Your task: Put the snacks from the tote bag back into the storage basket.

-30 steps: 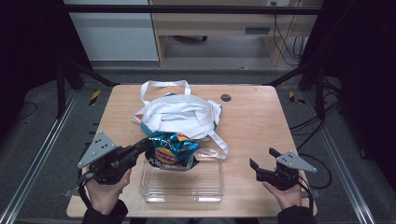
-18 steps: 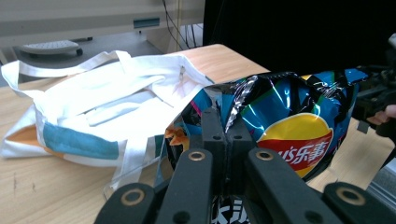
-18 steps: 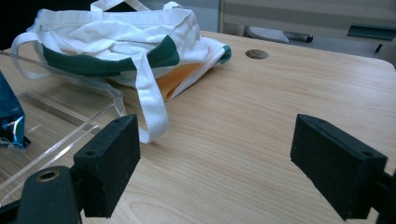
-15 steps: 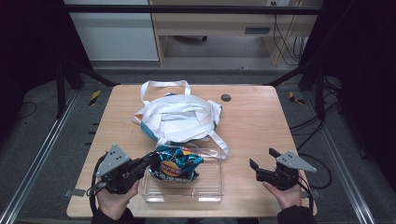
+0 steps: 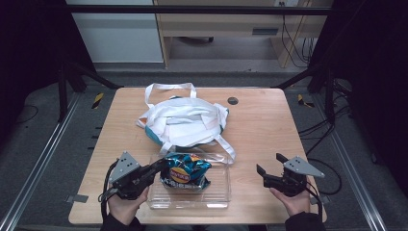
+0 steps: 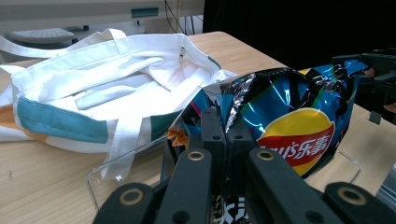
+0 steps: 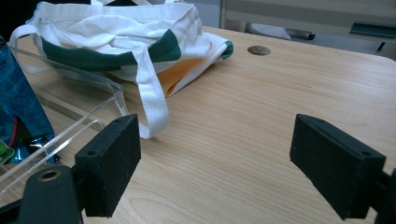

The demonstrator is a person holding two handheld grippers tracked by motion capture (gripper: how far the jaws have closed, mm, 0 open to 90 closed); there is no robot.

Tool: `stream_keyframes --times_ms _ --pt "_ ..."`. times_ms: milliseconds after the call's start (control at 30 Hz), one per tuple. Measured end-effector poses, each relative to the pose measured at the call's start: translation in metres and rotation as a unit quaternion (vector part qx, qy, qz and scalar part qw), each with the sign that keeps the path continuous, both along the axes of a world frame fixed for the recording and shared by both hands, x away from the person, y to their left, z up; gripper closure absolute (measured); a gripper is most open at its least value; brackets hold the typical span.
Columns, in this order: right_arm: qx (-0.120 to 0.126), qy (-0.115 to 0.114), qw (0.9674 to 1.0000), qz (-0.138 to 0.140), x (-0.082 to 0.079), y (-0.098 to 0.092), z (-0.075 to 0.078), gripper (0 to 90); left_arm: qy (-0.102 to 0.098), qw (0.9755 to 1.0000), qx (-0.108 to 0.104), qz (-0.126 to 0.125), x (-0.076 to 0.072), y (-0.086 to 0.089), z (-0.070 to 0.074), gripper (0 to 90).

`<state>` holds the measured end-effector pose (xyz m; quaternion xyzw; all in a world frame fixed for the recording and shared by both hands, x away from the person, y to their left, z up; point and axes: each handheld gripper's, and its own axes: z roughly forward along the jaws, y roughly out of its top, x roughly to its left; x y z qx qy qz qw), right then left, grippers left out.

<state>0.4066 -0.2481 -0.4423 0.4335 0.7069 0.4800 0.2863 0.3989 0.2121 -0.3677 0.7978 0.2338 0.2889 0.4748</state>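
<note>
The light wooden table (image 5: 260,144) carries the same spread as a second ago: the white cloth tote bag with teal and orange panels (image 5: 185,120) lies crumpled at its middle and has not shifted, one strap draped over the far rim of the clear plastic rectangular tray (image 5: 219,190) just in front of it, which has also stayed put. What has changed is the blue foil bag of crisps with a yellow and red logo (image 5: 185,174): earlier it hung above the tray's far edge, close to the tote, and now it sits lower, down inside the tray toward its left half. The left gripper (image 5: 159,168) has come down with it, jaws pinched tight on the bag's crimped edge (in the left gripper view the foil (image 6: 280,116) bulges just past them). The right gripper (image 5: 270,169) rests where it was on the table's right side, well apart from the tray, jaws spread wide with nothing between them
</note>
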Motion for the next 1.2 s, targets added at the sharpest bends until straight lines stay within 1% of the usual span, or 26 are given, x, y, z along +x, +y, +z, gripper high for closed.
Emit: stream_keyframes --times_ms 33,67,100,133,167,200,300,400,433,467,500,533,567,667,933,1100,1200 --pt "0.0 0.0 1.0 0.0 0.0 0.0 0.0 16.5 -0.001 1.0 -0.001 0.003 0.0 0.0 0.0 89.3" --pt "-0.002 0.0 1.0 0.0 0.0 0.0 0.0 16.4 -0.008 1.0 0.0 0.004 0.0 0.001 0.0 88.5" --pt "-0.002 0.0 1.0 0.0 0.0 0.0 0.0 16.4 -0.008 1.0 0.0 0.004 0.0 0.001 0.0 87.9" --pt "-0.001 0.0 1.0 0.0 0.0 0.0 0.0 16.4 -0.015 0.9998 -0.001 0.011 -0.001 0.0 -0.001 86.9" --pt "-0.001 0.001 1.0 0.0 0.0 0.0 0.0 16.4 -0.015 0.9998 -0.001 0.011 -0.001 0.0 -0.001 86.0" --pt "-0.002 0.001 1.0 0.001 0.0 0.0 -0.001 16.4 -0.023 0.9997 -0.002 0.012 -0.001 0.0 0.0 83.8" --pt "-0.002 0.0 1.0 0.001 0.0 0.0 -0.001 16.5 -0.024 0.9996 -0.007 0.015 -0.002 0.0 0.001 81.3" --pt "-0.003 0.001 1.0 0.001 0.001 0.0 -0.001 16.5 -0.026 0.9993 -0.014 0.023 -0.002 0.001 0.002 81.7" --pt "-0.002 0.002 1.0 0.001 0.001 0.001 -0.001 16.4 -0.025 0.9993 -0.016 0.023 -0.001 0.001 0.002 84.1" --pt "-0.002 0.002 1.0 0.001 0.001 0.001 -0.001 16.4 -0.024 0.9993 -0.017 0.024 -0.001 0.001 0.002 84.1" --pt "-0.001 0.002 1.0 0.002 0.0 0.0 -0.001 16.4 -0.024 0.9992 -0.016 0.026 -0.001 0.0 0.002 86.7" --pt "-0.001 0.002 1.0 0.002 0.0 0.0 -0.001 16.4 -0.027 0.9991 -0.015 0.03 -0.001 -0.001 0.002 86.7" --pt "-0.001 0.001 1.0 0.002 0.001 0.0 -0.001 16.4 -0.033 0.9988 -0.011 0.034 -0.001 -0.003 0.002 88.1" --pt "-0.001 0.002 1.0 0.002 0.001 -0.001 -0.001 16.5 -0.038 0.9985 -0.009 0.039 0.0 -0.007 0.003 88.5" --pt "-0.006 0.004 1.0 0.002 0.002 0.0 -0.002 16.5 -0.04 0.9983 -0.013 0.042 0.005 -0.008 0.004 88.8" --pt "-0.01 0.004 0.9999 0.002 0.002 0.001 -0.002 16.5 -0.042 0.9981 -0.012 0.045 0.008 -0.009 0.004 88.9" --pt "-0.01 0.004 0.9999 0.001 0.002 0.001 -0.002 16.5 -0.035 0.9983 -0.016 0.042 0.012 -0.008 0.005 89.2"
